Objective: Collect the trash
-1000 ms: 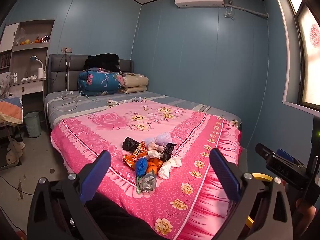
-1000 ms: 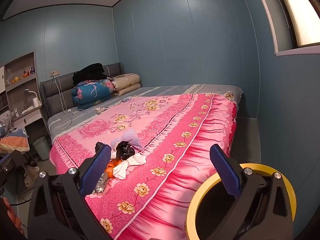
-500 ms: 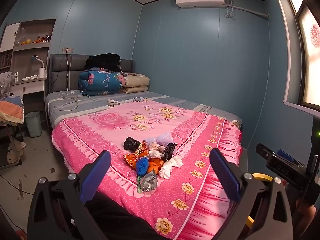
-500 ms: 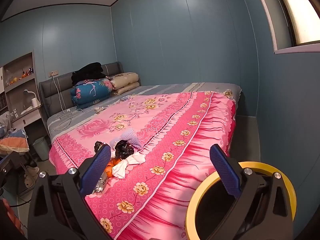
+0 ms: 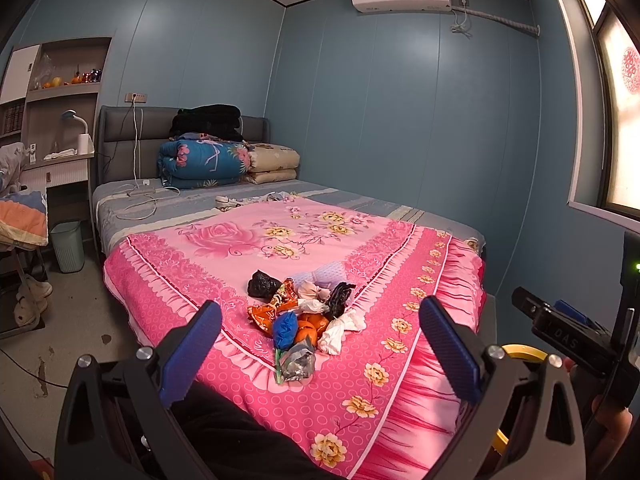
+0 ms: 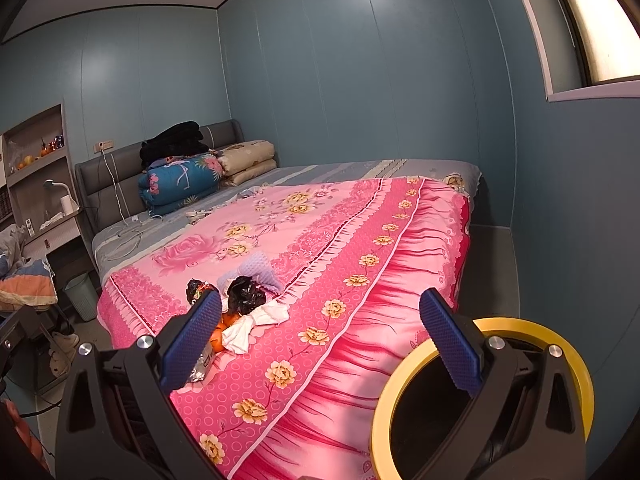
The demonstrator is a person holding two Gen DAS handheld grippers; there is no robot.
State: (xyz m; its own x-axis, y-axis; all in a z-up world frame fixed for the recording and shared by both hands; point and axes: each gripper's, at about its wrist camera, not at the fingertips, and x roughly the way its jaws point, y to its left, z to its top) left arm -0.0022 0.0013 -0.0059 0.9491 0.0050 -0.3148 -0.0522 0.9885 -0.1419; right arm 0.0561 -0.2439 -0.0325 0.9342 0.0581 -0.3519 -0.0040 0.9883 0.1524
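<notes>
A pile of trash [image 5: 304, 316] lies near the foot corner of the pink floral bedspread [image 5: 248, 240]: black crumpled bags, orange wrappers, a blue wad, white tissue, a silver foil pack. It also shows in the right wrist view [image 6: 240, 308]. My left gripper [image 5: 320, 344] is open and empty, held back from the pile. My right gripper [image 6: 320, 340] is open and empty, to the right of the pile. A yellow-rimmed bin [image 6: 404, 392] with a black liner stands on the floor beside the bed, under the right gripper; its rim shows in the left wrist view [image 5: 520, 350].
Folded quilts [image 5: 204, 162] and pillows lie at the headboard, with white cables [image 5: 140, 196] on the grey sheet. A pale green wastebasket [image 5: 68, 244] stands left of the bed by a desk. Shoes [image 5: 30, 300] lie on the floor. The blue wall is close on the right.
Both grippers have drifted slightly, so the room shifts a little in each view. Both stay open and the trash pile has not moved.
</notes>
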